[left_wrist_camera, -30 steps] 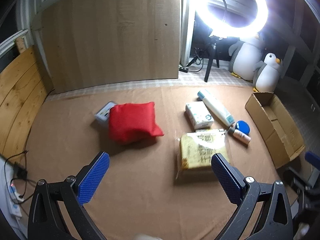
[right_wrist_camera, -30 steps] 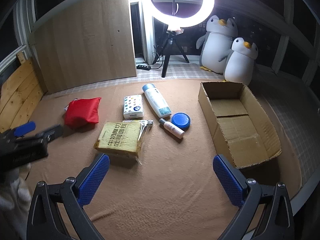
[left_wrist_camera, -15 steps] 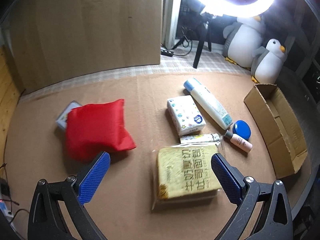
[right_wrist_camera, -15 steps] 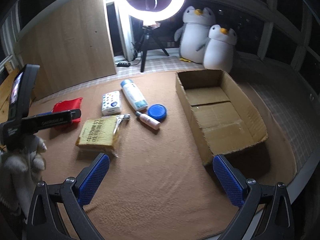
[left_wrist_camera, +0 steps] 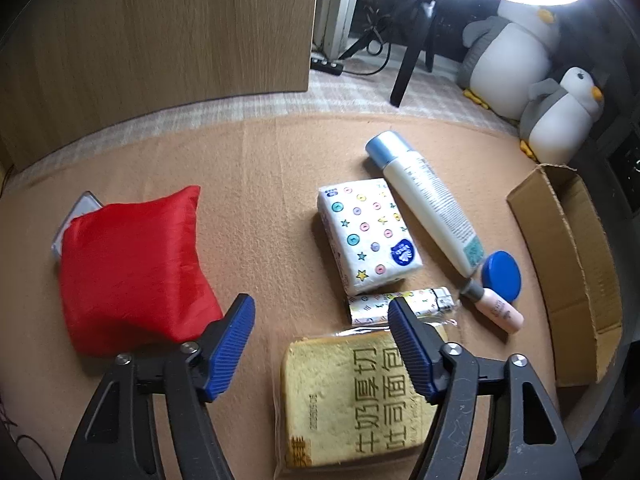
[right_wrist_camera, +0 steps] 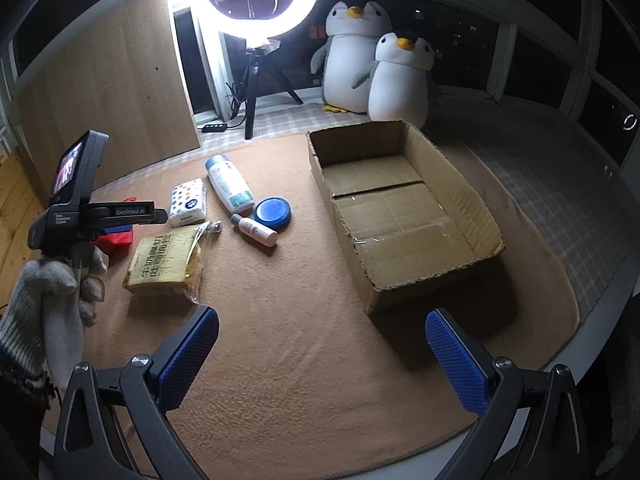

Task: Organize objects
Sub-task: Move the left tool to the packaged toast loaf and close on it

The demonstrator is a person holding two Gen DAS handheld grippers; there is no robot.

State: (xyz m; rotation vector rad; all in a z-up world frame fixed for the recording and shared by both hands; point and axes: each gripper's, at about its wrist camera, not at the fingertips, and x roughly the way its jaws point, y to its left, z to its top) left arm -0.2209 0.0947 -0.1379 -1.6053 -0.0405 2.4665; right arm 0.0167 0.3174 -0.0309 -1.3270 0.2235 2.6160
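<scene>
Nearest, the left gripper (left_wrist_camera: pixel 320 326) hangs above the tan felt mat (left_wrist_camera: pixel 256 184), its jaws apart and just narrowed, with nothing pressed between them; its right finger overlaps the top edge of the bagged bread loaf (left_wrist_camera: pixel 352 396) in view, but whether it touches is unclear. Just left of that gripper lies the red cloth pouch (left_wrist_camera: pixel 128 268), which covers most of a flat grey item (left_wrist_camera: pixel 80 210) behind it. Beyond the loaf sits a small patterned foil packet (left_wrist_camera: pixel 404 304), then the tissue pack (left_wrist_camera: pixel 368 236). To their right lie the small pink bottle (left_wrist_camera: pixel 496 308), the blue round lid (left_wrist_camera: pixel 502 276) and the long white tube (left_wrist_camera: pixel 424 200) with a blue cap, closely grouped.

On the other side, the right gripper (right_wrist_camera: pixel 322 354) hovers with jaws spread wide and holding nothing, over bare mat. The open cardboard box (right_wrist_camera: pixel 476 204) stands ahead of it, to the right of the grouped items and apart from them. A gloved hand (right_wrist_camera: pixel 48 296) holds the left device at that view's left edge, blocking part of the pouch. Farther back stand a ring light on a tripod (right_wrist_camera: pixel 252 92), a wooden panel (left_wrist_camera: pixel 160 28) and two plush penguins (right_wrist_camera: pixel 400 76).
</scene>
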